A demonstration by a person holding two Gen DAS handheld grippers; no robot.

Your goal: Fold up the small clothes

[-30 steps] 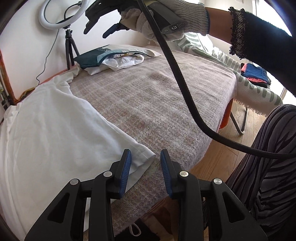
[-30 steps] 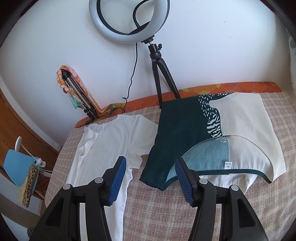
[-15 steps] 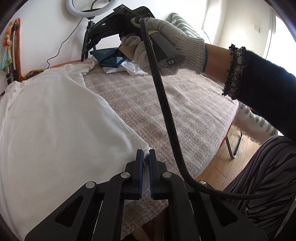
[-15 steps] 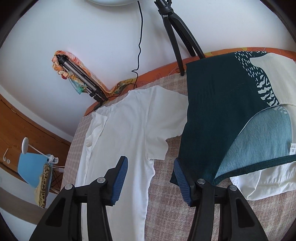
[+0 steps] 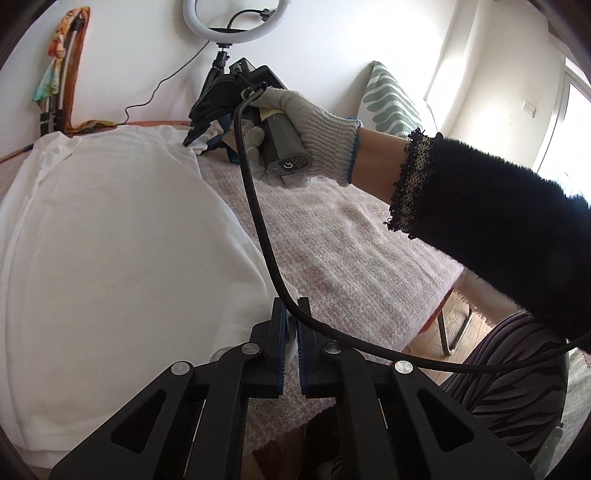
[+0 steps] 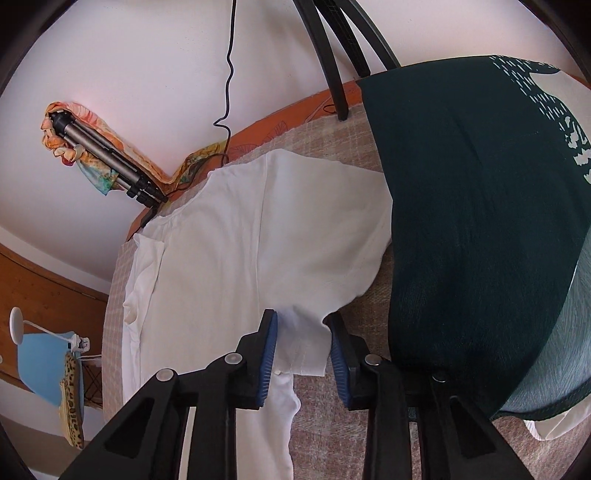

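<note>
Bright daylight from a blown-out window (image 5: 576,122), soft shadows, sharp focus, strong fisheye bending, dark vignetted corners

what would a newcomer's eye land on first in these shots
The big white t-shirt spread over the checked blanket, its corner pinched in the left tool. Next, the right tool, open, straddling the shirt's sleeve hem, with the dark green garment lying just right of it. A ring light stands by the wall behind.

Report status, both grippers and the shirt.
Left gripper shut on white T-shirt hem corner. Right gripper open, straddling sleeve. Dark green garment alongside, clear.
</note>
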